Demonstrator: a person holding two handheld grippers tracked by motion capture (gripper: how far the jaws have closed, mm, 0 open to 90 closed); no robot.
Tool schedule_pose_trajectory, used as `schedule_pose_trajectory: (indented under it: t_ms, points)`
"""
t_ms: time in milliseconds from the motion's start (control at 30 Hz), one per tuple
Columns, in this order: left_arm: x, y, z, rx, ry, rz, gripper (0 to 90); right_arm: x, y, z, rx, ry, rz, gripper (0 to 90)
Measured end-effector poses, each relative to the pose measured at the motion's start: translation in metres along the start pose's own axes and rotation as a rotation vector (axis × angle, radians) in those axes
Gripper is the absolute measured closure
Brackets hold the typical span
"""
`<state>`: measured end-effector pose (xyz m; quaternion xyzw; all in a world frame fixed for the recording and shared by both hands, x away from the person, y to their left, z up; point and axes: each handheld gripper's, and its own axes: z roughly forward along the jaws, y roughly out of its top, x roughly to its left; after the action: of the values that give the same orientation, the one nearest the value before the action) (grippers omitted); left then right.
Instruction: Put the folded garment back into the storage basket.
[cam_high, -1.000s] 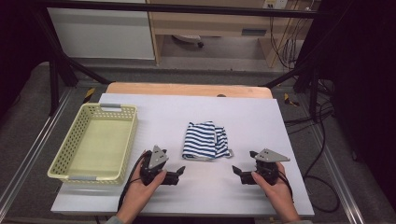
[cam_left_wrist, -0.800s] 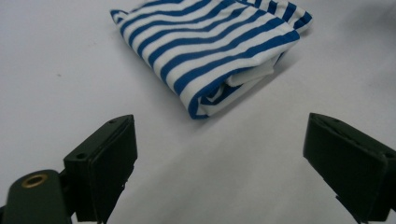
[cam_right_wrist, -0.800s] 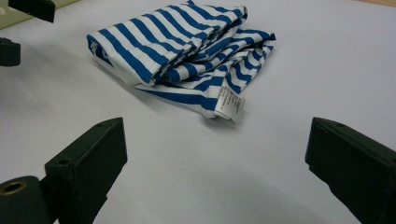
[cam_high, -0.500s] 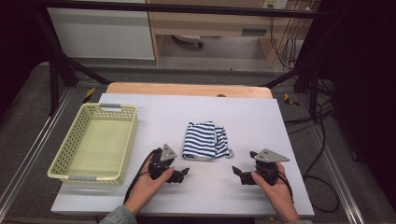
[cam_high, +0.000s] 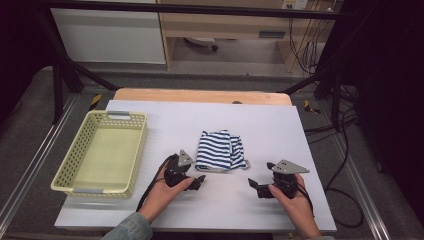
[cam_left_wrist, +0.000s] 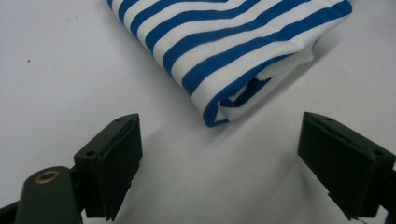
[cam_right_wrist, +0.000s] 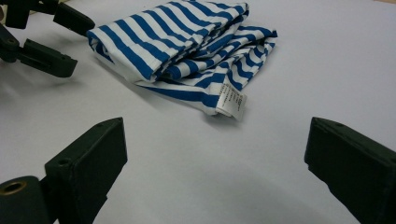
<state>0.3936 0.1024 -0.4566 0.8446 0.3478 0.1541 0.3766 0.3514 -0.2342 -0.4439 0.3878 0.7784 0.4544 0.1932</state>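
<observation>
A folded blue-and-white striped cloth (cam_high: 219, 150) lies in the middle of the white table top (cam_high: 280, 125). My left gripper (cam_high: 197, 181) rests low at its near left corner and points right. In the left gripper view the cloth's folded corner (cam_left_wrist: 224, 42) lies just ahead of the open left gripper (cam_left_wrist: 224, 140); the jaws have just been closing a little, with nothing between them. My right gripper (cam_high: 255, 187) sits to the cloth's near right and faces left. Its jaws stand wide in the right gripper view (cam_right_wrist: 219, 140), short of the cloth (cam_right_wrist: 187, 42) and its white label (cam_right_wrist: 232, 101).
A pale yellow perforated basket (cam_high: 137, 150) stands on the left side of the table, with nothing in it. A wooden strip (cam_high: 200, 95) runs along the table's far edge. Cables hang off the right side (cam_high: 345, 150).
My left gripper has slid to the right, up to the near left corner of the striped cloth. The right gripper and the cloth have stayed where they were.
</observation>
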Motion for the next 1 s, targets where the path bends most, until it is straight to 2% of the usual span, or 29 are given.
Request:
schedule_pose_trajectory:
  t_ms: [33, 67, 100, 400, 467, 533, 567, 633, 667, 700, 767, 900, 1000]
  points:
    - [0.000, 0.000, 0.001, -0.008, -0.024, 0.004, 18.7, 0.000, 0.000, 0.000, -0.001, 0.000, 0.001, 6.1]
    - [0.000, 0.000, 0.001, -0.008, -0.024, 0.004, 29.1, 0.000, 0.000, 0.000, 0.000, 0.000, 0.001, 6.1]
    - [-0.001, 0.000, 0.003, -0.008, -0.017, 0.007, 32.4, 0.000, 0.000, 0.000, 0.000, 0.000, 0.000, 6.1]
    - [-0.001, 0.006, 0.007, -0.008, 0.040, 0.004, 43.4, -0.002, 0.001, -0.001, 0.001, -0.003, 0.004, 6.1]
    - [-0.002, 0.009, 0.010, -0.011, 0.036, 0.010, 51.8, -0.001, 0.001, 0.000, 0.005, -0.001, 0.001, 6.1]
    - [-0.004, 0.013, 0.014, -0.016, 0.034, 0.010, 66.0, 0.001, 0.001, 0.001, 0.007, 0.001, -0.006, 6.1]
    - [-0.005, 0.014, 0.014, -0.020, 0.033, 0.003, 66.0, 0.001, 0.001, 0.001, 0.007, 0.001, -0.006, 6.1]
    - [-0.006, 0.015, 0.015, -0.018, 0.027, -0.013, 75.2, 0.002, 0.001, 0.001, 0.004, 0.006, -0.009, 6.1]
    - [-0.006, 0.015, 0.015, -0.016, 0.023, -0.020, 75.2, 0.002, 0.001, 0.001, 0.004, 0.006, -0.009, 6.1]
    - [-0.005, 0.015, 0.014, -0.012, 0.014, -0.030, 81.4, 0.003, 0.002, 0.000, 0.006, 0.009, -0.014, 6.1]
    - [-0.003, 0.015, 0.012, -0.005, -0.002, -0.036, 83.4, 0.003, 0.002, 0.000, 0.005, 0.011, -0.015, 6.1]
    - [-0.003, 0.012, 0.006, 0.018, -0.017, -0.023, 84.9, 0.006, 0.003, 0.000, 0.010, 0.020, -0.010, 6.2]
    - [-0.004, 0.009, 0.001, 0.031, -0.028, -0.025, 84.9, 0.012, 0.003, 0.005, 0.037, 0.031, -0.026, 6.3]
